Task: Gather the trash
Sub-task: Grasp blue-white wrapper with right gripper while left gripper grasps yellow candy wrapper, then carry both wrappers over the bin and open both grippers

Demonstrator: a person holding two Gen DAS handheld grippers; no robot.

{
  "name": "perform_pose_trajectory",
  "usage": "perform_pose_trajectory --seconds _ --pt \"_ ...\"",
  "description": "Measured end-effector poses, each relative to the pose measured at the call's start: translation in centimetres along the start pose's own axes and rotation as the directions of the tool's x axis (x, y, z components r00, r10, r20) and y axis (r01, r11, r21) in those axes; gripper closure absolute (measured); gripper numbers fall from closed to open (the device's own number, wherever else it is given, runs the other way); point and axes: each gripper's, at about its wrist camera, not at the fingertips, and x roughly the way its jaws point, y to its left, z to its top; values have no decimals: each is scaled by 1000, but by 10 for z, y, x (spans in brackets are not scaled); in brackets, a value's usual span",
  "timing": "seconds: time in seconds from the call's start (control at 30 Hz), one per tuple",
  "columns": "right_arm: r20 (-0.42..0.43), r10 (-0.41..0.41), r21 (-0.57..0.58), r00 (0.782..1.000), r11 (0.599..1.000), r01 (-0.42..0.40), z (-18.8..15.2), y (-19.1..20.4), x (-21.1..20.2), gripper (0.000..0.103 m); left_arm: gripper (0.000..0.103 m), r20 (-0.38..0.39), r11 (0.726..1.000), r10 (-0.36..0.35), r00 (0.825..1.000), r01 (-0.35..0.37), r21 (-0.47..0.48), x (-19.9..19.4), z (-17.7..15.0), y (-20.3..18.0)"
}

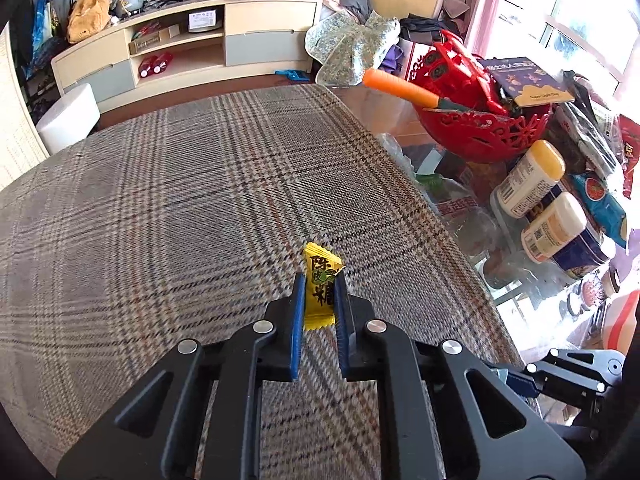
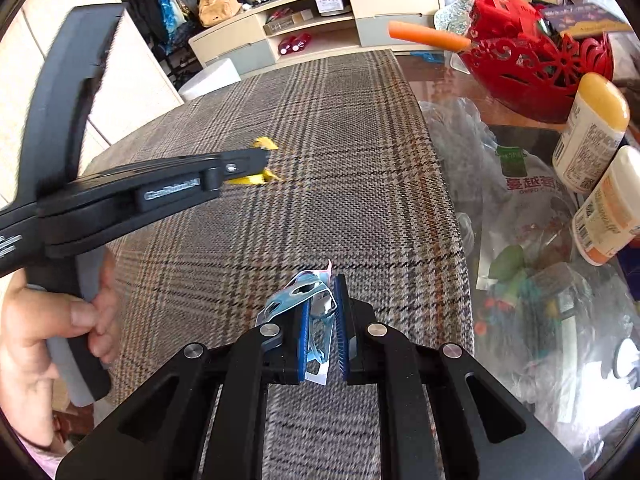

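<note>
Clamping the yellow printed candy wrapper (image 1: 319, 289) in your left tool (image 1: 319, 312) above the plaid-cloth tabletop (image 1: 180, 200) and a crumpled blue-and-silver foil wrapper (image 2: 310, 304) in your right tool (image 2: 322, 320), you've collected both visible scraps, with disposal seemingly left.

Plaid cloth (image 1: 200, 200) covering most of a glass table (image 1: 384, 116), red openwork basket (image 1: 480, 120) on the bare glass beside the cloth, two lying bottles (image 1: 532, 180) near it, crumpled plastic bags (image 2: 500, 168) along the cloth's edge
</note>
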Motion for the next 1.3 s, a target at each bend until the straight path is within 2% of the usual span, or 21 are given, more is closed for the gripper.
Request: perform_pose_trajectory --seconds 0.1,0.3,0.53,0.7,0.87,0.97,1.1,1.2,1.3 --pt "6 -19 -16 1000 1000 19 -5 13 -18 90 91 7 1000 7 1000 -7 -9 -24 -7 -2" --pt "45 -52 -41 998 998 54 -31 38 -72 90 92 6 1000 11 1000 -10 -29 -86 -47 -9" --pt "55 -51 -36 997 998 54 -91 64 -121 90 92 29 999 3 1000 -1 -51 -163 -121 -23" --pt "38 -21 -8 999 1000 22 -139 76 -132 90 92 9 996 -2 1000 3 -89 -192 -189 -28" --pt "0 -4 16 1000 1000 4 -191 81 -121 90 92 -15 994 -39 999 38 -106 -195 -250 -29" --pt "-37 -27 0 999 1000 28 -220 84 -101 90 92 -21 992 -62 998 59 -113 -186 -280 -29" --pt "-41 -24 17 999 1000 25 -246 80 -76 90 92 -32 990 -60 998 55 -133 -163 -305 -28" --pt "-22 -19 14 1000 1000 19 -258 79 -60 90 92 -69 985 -73 995 61 -164 -138 -317 -24" --pt "-23 -51 -23 998 998 50 -262 84 -44 90 91 -115 983 -82 990 61 -170 -112 -325 -22"
